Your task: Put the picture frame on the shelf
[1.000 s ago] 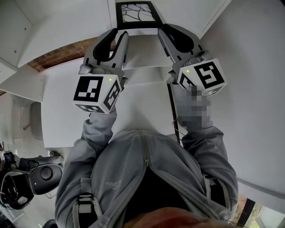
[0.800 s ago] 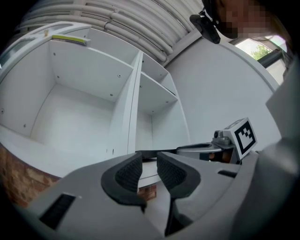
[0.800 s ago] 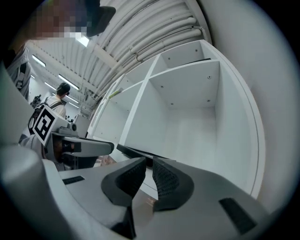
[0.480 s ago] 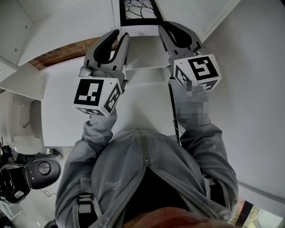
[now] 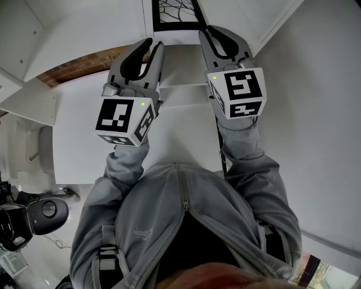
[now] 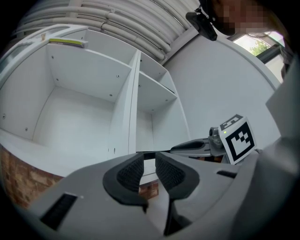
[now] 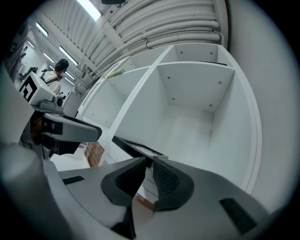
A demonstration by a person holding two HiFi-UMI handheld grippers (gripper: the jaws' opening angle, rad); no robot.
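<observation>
**Frame at the shelf mouth, my right gripper on it**

The white shelf (image 7: 187,122) fills the far side, its open bays split by an upright divider (image 6: 126,112). A strip of brick (image 5: 79,68) shows to the left, under the shelf's bottom board.

The black frame (image 5: 175,12) lies flat, far from me, at the mouth of the bay just right of the divider. I cannot tell whether it rests on the board or hangs above it.

My right gripper (image 7: 149,165) reaches in level, jaws nearly together and clamped on the frame's near right corner. My left gripper (image 6: 149,163) sits by the frame's near left corner. Its jaws have just been closing but stand apart, and the frame's thin edge crosses just past their tips, with the pads (image 6: 129,176) not pressing on it.
</observation>
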